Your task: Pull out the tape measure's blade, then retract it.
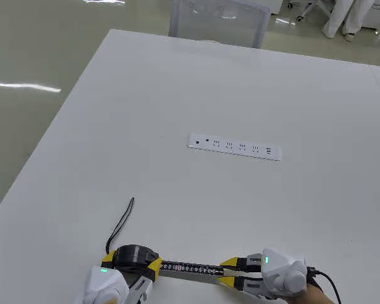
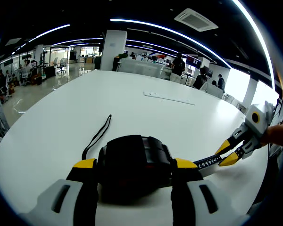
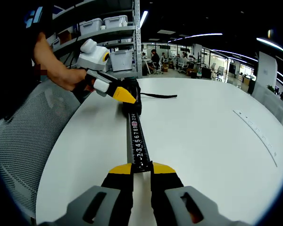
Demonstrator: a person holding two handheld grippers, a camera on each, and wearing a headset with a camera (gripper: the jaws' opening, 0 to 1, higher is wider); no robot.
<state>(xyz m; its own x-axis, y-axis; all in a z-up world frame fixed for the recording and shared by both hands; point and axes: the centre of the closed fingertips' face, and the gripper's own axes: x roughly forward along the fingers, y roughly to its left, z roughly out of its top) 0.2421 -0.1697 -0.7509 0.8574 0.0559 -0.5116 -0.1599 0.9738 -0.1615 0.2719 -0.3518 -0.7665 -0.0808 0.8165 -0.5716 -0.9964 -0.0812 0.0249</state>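
The tape measure [image 1: 134, 256] has a black case and sits on the white surface [image 1: 240, 88], at the near edge close to the person. The left gripper [image 2: 134, 164] holds it. Its two yellow-tipped jaws stand one on each side of the case and press against it.

From the case the blade [image 1: 190, 269] runs out toward the person's right, straight and low over the surface. I cannot tell if it touches the surface. In the right gripper view the printed numbers on the blade face up and are readable near the free end. The right gripper [image 3: 141, 168] pinches this free end, and its jaws are almost together with only the blade between them. The two grippers face each other, with the exposed length of blade between them.

A thin black strap [image 1: 120, 225] leaves the case on the far side and lies loose on the surface, pointing away from the person. A white power strip [image 1: 234, 147] lies near the middle of the surface, well apart from the tape measure. A grey chair back [image 1: 218, 22] stands behind the far edge of the surface.
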